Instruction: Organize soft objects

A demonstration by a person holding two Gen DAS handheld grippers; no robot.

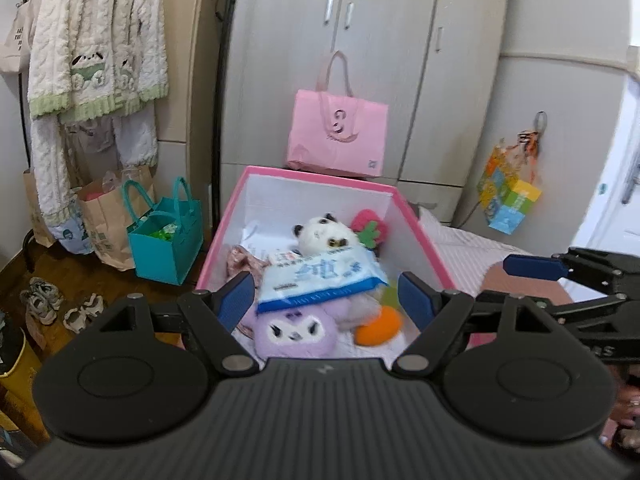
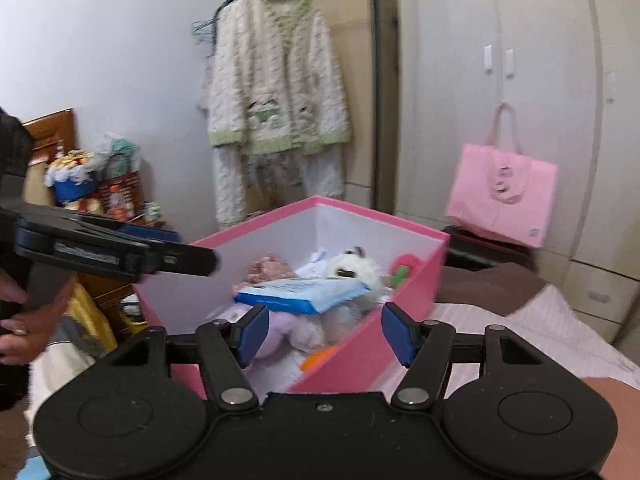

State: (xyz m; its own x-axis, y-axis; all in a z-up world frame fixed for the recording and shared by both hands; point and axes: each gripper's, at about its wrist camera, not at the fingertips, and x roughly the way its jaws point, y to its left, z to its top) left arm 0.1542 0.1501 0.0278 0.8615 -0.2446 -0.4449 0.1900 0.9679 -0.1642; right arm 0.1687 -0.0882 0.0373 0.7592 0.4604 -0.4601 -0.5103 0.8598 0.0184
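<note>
A pink box with white inside (image 1: 420, 236) (image 2: 352, 350) stands on the bed. It holds a blue and white tissue pack (image 1: 320, 278) (image 2: 304, 294) lying on top, a white panda plush (image 1: 324, 236) (image 2: 354, 266), a purple plush (image 1: 296, 332) (image 2: 276, 332), a pink strawberry toy (image 1: 370, 228) (image 2: 402, 268), an orange toy (image 1: 378, 326) and a pink floral cloth (image 1: 240, 262) (image 2: 266, 268). My left gripper (image 1: 326, 300) is open and empty above the box's near edge. My right gripper (image 2: 320, 334) is open and empty over the box's near corner.
A pink tote bag (image 1: 338, 136) (image 2: 502, 196) leans against the wardrobe (image 1: 384, 60) behind the box. A teal bag (image 1: 166, 236), paper bags and shoes (image 1: 42, 300) sit on the floor at left. A fleece robe (image 2: 276, 92) hangs on a rack. The bed has a striped cover (image 2: 532, 320).
</note>
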